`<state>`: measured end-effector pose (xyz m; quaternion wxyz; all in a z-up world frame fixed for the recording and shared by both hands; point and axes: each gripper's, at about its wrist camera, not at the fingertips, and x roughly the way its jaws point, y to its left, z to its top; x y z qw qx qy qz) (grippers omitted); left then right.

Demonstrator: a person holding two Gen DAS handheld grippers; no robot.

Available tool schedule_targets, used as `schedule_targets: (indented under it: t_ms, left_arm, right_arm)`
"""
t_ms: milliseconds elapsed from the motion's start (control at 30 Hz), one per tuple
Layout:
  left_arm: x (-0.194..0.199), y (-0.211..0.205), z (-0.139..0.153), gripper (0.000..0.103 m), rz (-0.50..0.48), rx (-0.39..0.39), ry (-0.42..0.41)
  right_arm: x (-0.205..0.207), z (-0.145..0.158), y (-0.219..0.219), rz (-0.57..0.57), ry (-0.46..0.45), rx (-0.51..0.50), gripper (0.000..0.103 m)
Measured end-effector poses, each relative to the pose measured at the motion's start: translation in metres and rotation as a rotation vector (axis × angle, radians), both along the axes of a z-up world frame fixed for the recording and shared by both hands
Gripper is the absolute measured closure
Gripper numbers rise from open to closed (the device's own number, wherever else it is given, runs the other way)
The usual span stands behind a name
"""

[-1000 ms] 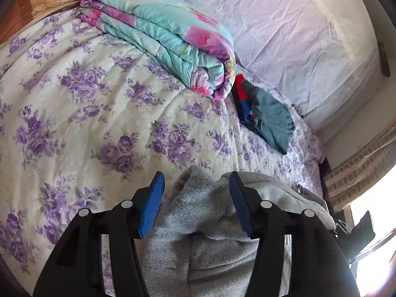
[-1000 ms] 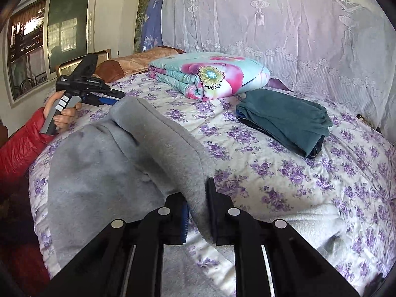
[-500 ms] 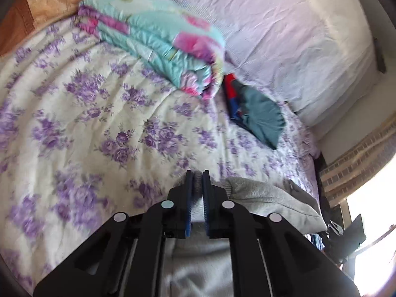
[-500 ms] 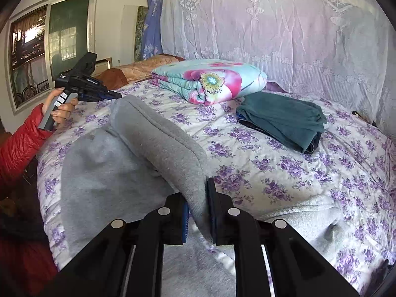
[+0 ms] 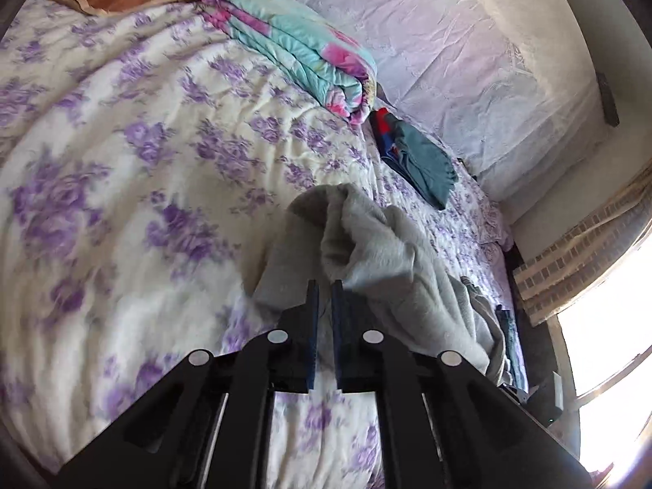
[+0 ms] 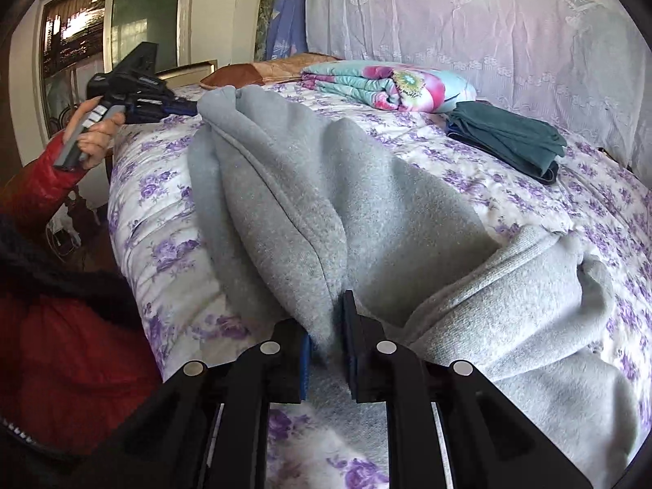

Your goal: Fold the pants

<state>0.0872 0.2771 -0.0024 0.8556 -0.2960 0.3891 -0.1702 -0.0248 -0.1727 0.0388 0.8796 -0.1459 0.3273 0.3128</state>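
Note:
The grey fleece pants [image 6: 366,203] hang stretched between my two grippers above the floral bed [image 6: 550,203]. My right gripper [image 6: 326,318] is shut on one edge of the pants. My left gripper [image 5: 324,297] is shut on the other end of the pants [image 5: 366,244], which bunch up in front of its fingers. In the right wrist view the left gripper [image 6: 191,112] shows at the far left, held in a hand with a red sleeve, clamped on the pants' far corner. A loose part of the pants lies crumpled on the bed at the right [image 6: 529,285].
A folded turquoise and pink quilt [image 6: 391,85] lies at the back of the bed. A folded teal garment [image 6: 505,138] lies to its right. A white lace cover [image 6: 489,20] hangs behind the bed. A window [image 5: 611,366] is beyond the bed's edge.
My left gripper closed on the pants and lifted them off the bed. Both grippers rose, and the pants now hang stretched between them.

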Motion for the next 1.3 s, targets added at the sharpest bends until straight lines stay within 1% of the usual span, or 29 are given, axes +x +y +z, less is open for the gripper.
schedule_targets:
  t_ms: [100, 167, 200, 233, 267, 333, 400, 467, 567, 600, 633, 667, 700, 767, 800, 833, 867, 1000, 1067, 1100, 1133, 1167, 1233, 1267, 1300]
  left_arm:
    - [-0.023, -0.010, 0.032, 0.099, -0.003, 0.034, -0.091]
    - [-0.032, -0.023, 0.058, 0.090, -0.006, 0.085, -0.161]
    - [-0.032, -0.034, 0.071, 0.065, -0.018, 0.110, -0.187]
    - [-0.029, -0.042, 0.078, 0.042, -0.029, 0.118, -0.196]
    - [-0.024, -0.050, 0.082, 0.038, -0.037, 0.125, -0.202]
    - [-0.008, -0.068, 0.080, 0.038, -0.052, 0.165, -0.164]
    - [0.006, -0.074, 0.067, 0.038, -0.054, 0.148, -0.092]
    - [0.012, -0.072, 0.054, 0.038, -0.022, 0.131, -0.034]
    - [0.014, -0.072, 0.045, 0.038, 0.032, 0.225, 0.002]
    - [0.016, -0.073, 0.038, 0.038, 0.048, 0.286, 0.024]
    - [0.018, -0.073, 0.026, 0.037, 0.048, 0.326, 0.062]
    - [0.018, -0.070, 0.017, 0.036, 0.040, 0.324, 0.085]
    - [0.019, -0.064, 0.002, 0.035, 0.040, 0.298, 0.122]
    - [0.018, -0.051, -0.020, 0.032, 0.042, 0.206, 0.169]
    - [0.015, -0.044, -0.026, 0.032, 0.041, 0.163, 0.173]
    - [0.012, -0.042, -0.026, 0.032, 0.036, 0.160, 0.165]
    - [0.008, -0.042, -0.023, 0.032, 0.039, 0.173, 0.158]
    - [-0.009, -0.047, -0.006, 0.033, 0.074, 0.295, 0.119]
    - [-0.016, -0.047, 0.004, 0.034, 0.092, 0.329, 0.099]
    - [-0.020, -0.047, 0.010, 0.035, 0.107, 0.342, 0.089]
    - [-0.024, -0.047, 0.018, 0.043, 0.126, 0.350, 0.075]
    - [-0.030, -0.051, 0.030, 0.043, 0.144, 0.367, 0.039]
    - [-0.035, -0.062, 0.048, 0.043, 0.113, 0.365, -0.031]
    - [-0.036, -0.073, 0.056, 0.042, 0.073, 0.362, -0.066]
    - [-0.032, -0.082, 0.058, 0.041, 0.040, 0.365, -0.082]
  right_arm:
    - [-0.005, 0.005, 0.001, -0.009, -0.025, 0.008, 0.088]
    - [-0.009, 0.010, 0.001, -0.006, -0.051, 0.006, 0.088]
    - [-0.012, 0.010, 0.002, -0.005, -0.060, 0.003, 0.088]
    - [-0.013, 0.011, 0.002, -0.005, -0.066, 0.000, 0.088]
    - [-0.014, 0.010, 0.001, -0.009, -0.068, 0.003, 0.088]
    - [-0.013, 0.007, 0.000, -0.014, -0.059, 0.013, 0.088]
    - [-0.013, 0.002, 0.000, -0.016, -0.049, 0.013, 0.088]
    - [-0.014, -0.002, 0.001, -0.016, -0.040, 0.019, 0.088]
    - [-0.012, -0.001, -0.001, -0.016, -0.029, 0.038, 0.088]
    - [-0.012, -0.001, -0.001, -0.017, -0.029, 0.040, 0.088]
    - [-0.012, -0.001, -0.001, -0.018, -0.029, 0.042, 0.087]
    - [-0.013, -0.002, -0.001, -0.020, -0.030, 0.045, 0.086]
    - [-0.013, -0.003, -0.001, -0.021, -0.029, 0.051, 0.085]
    - [-0.015, -0.005, 0.001, -0.027, -0.031, 0.055, 0.085]
    - [-0.015, -0.005, 0.001, -0.027, -0.033, 0.052, 0.085]
    - [-0.016, -0.004, 0.002, -0.026, -0.038, 0.046, 0.085]
    - [-0.018, -0.003, 0.002, -0.024, -0.041, 0.041, 0.085]
    - [-0.023, -0.002, 0.006, -0.009, -0.052, 0.015, 0.085]
    - [-0.026, -0.005, 0.006, -0.008, -0.046, 0.011, 0.084]
    - [-0.026, -0.006, 0.004, -0.008, -0.037, 0.018, 0.082]
    - [-0.026, -0.008, 0.003, -0.008, -0.027, 0.023, 0.082]
    - [-0.026, -0.009, 0.003, -0.010, -0.024, 0.029, 0.082]
    - [-0.024, -0.012, 0.002, -0.011, -0.011, 0.047, 0.079]
    - [-0.024, -0.012, 0.003, -0.008, -0.003, 0.057, 0.074]
    - [-0.024, -0.013, 0.003, -0.001, 0.003, 0.069, 0.065]
